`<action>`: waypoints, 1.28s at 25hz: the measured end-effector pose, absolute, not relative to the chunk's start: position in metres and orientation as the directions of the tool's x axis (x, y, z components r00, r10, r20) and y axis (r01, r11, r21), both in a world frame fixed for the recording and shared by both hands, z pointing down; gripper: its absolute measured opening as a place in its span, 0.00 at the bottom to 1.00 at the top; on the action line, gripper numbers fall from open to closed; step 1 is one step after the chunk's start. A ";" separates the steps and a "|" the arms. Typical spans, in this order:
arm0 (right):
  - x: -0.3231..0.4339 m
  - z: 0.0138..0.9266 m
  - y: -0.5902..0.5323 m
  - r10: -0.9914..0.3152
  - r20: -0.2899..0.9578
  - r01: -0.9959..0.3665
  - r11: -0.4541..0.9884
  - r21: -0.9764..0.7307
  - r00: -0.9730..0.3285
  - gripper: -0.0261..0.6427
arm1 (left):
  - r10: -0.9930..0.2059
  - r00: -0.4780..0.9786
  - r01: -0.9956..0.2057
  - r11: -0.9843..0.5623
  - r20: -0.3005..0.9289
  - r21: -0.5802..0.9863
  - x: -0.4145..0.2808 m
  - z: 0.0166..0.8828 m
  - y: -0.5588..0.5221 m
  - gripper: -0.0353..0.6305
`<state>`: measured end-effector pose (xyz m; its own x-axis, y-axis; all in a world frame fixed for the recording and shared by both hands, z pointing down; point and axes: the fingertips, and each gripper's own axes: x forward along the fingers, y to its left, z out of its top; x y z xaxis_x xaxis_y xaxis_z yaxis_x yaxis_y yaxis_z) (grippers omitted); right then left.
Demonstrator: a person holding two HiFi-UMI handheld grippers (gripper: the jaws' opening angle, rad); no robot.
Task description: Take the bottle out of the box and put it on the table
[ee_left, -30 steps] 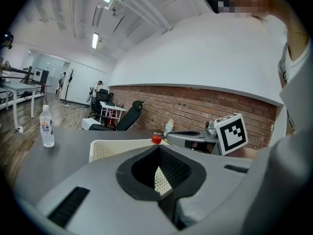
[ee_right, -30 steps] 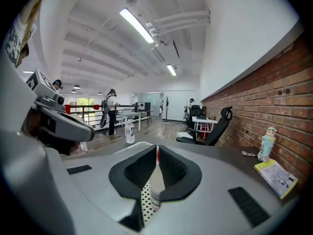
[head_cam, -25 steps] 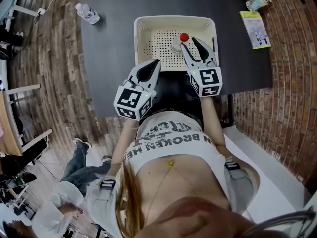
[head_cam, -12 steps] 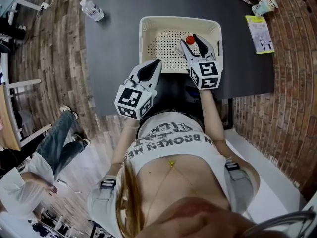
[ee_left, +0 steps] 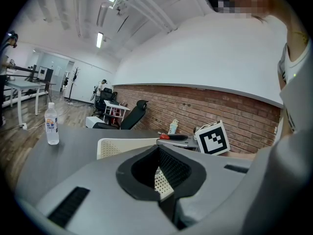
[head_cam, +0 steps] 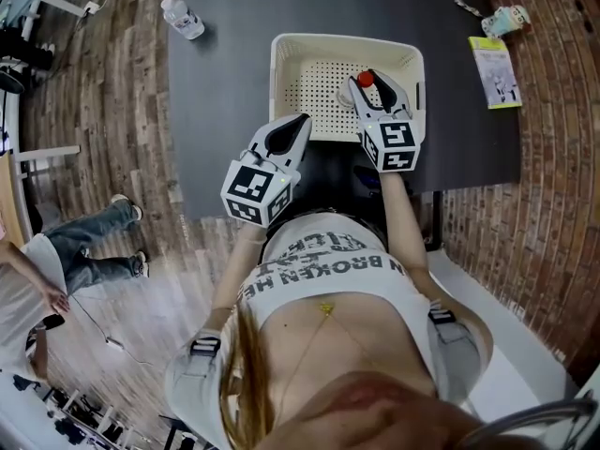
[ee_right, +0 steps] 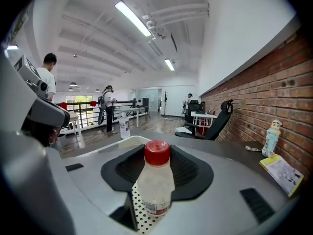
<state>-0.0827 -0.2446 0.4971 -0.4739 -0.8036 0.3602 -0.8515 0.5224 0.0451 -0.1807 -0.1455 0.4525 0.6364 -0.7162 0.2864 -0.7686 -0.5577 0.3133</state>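
A cream perforated box [head_cam: 309,50] sits on the dark table [head_cam: 216,92]. Inside it, at the near right, a small clear bottle [head_cam: 366,80] with a red cap stands upright. My right gripper [head_cam: 372,84] reaches into the box, one jaw on each side of the bottle [ee_right: 155,185]. The jaws are closing, but a gap still shows at each pad. The left gripper [head_cam: 298,122] hovers over the table's near edge, just short of the box wall [ee_left: 117,146]. Its jaws are together and hold nothing.
A second water bottle [head_cam: 183,19] stands at the table's far left corner. A yellow booklet [head_cam: 495,72] and a small figurine [head_cam: 511,17] lie at the far right, by the brick wall. A person [head_cam: 56,261] stands on the wooden floor to the left.
The right gripper has moved forward and down into the box, so its jaws now flank the bottle. The left gripper stayed put. The person on the floor walked further left.
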 end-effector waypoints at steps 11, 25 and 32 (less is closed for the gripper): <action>-0.082 0.498 -0.244 -0.805 0.345 -0.851 0.524 0.033 -0.483 0.27 | -0.705 0.643 -0.763 -0.562 0.299 0.318 -0.175 0.455 -0.139 0.05; -0.082 0.499 -0.245 -0.802 0.333 -0.847 0.531 0.015 -0.496 0.27 | -0.712 0.634 -0.771 -0.552 0.301 0.318 -0.176 0.456 -0.136 0.05; -0.081 0.497 -0.245 -0.793 0.339 -0.841 0.540 0.008 -0.506 0.27 | -0.728 0.620 -0.782 -0.540 0.292 0.312 -0.170 0.449 -0.131 0.05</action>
<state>-0.0815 -0.2453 0.4972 -0.5060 -0.7931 0.3391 -0.8415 0.5403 0.0081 -0.1702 -0.1312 0.4493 0.6198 -0.7283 0.2922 -0.7817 -0.5401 0.3119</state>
